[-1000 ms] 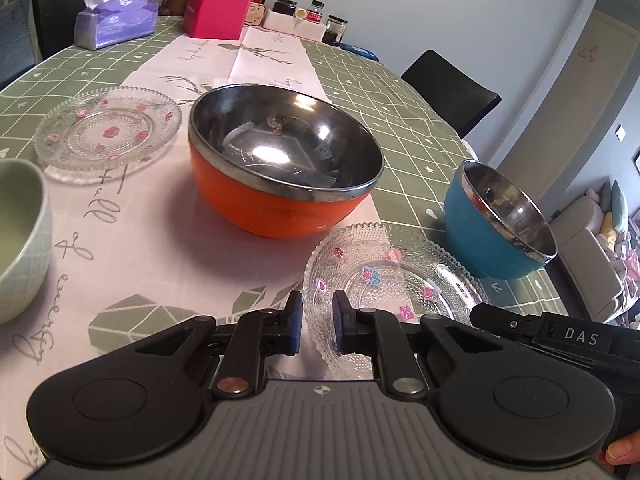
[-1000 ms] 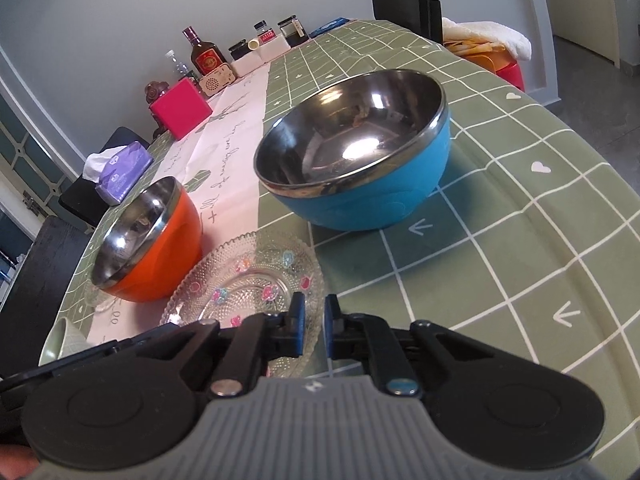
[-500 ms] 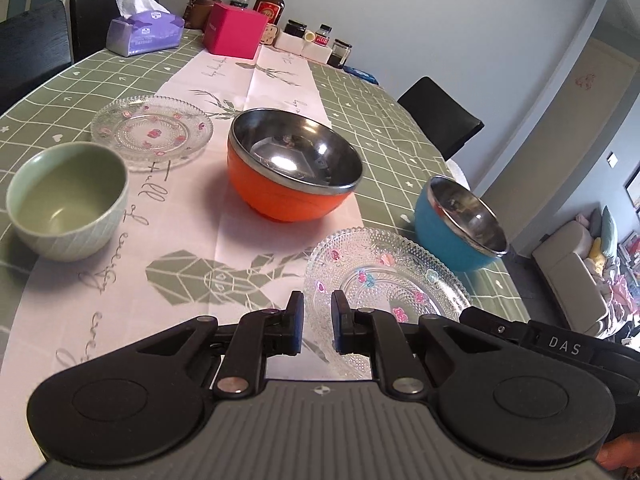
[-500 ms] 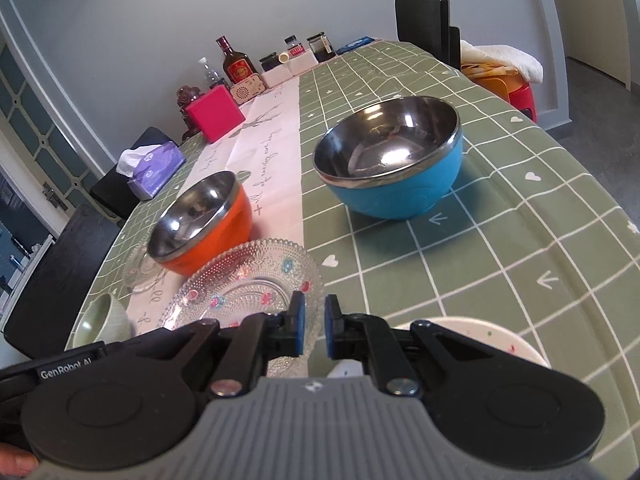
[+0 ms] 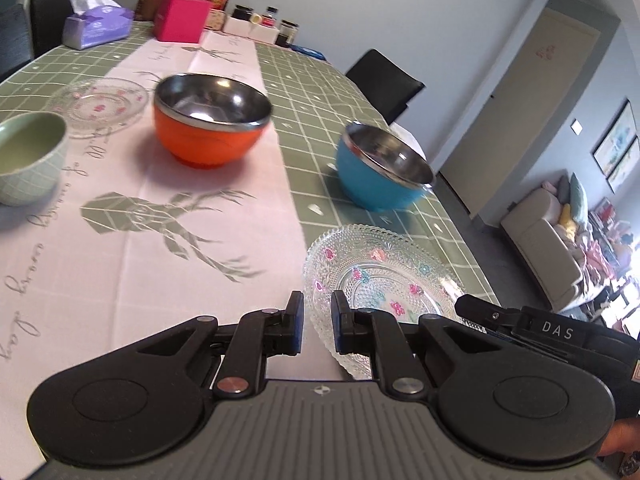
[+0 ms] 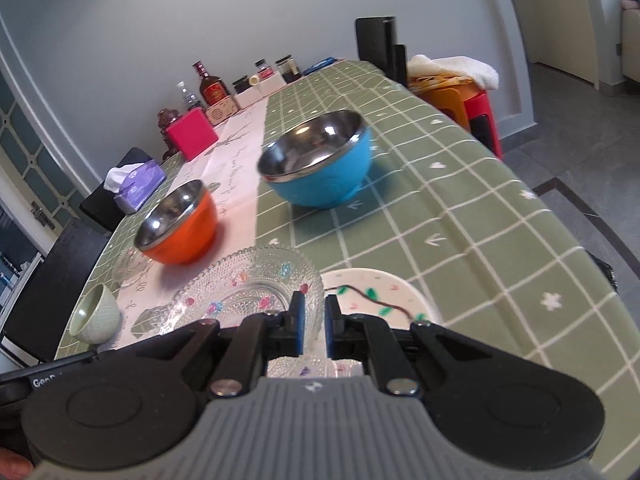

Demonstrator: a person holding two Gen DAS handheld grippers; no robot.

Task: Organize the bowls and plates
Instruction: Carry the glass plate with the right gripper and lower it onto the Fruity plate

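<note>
Both grippers pull back toward the table's near edge—more of it shows now. The left gripper and right gripper are nearly closed, seemingly empty. The glass plate lies near that edge, unstacked—sorting has barely begun.

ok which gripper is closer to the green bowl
Left. The left gripper has the green bowl ahead on its left. The right gripper, gripping the same glass plate, sits on the far side of the left one.
</note>
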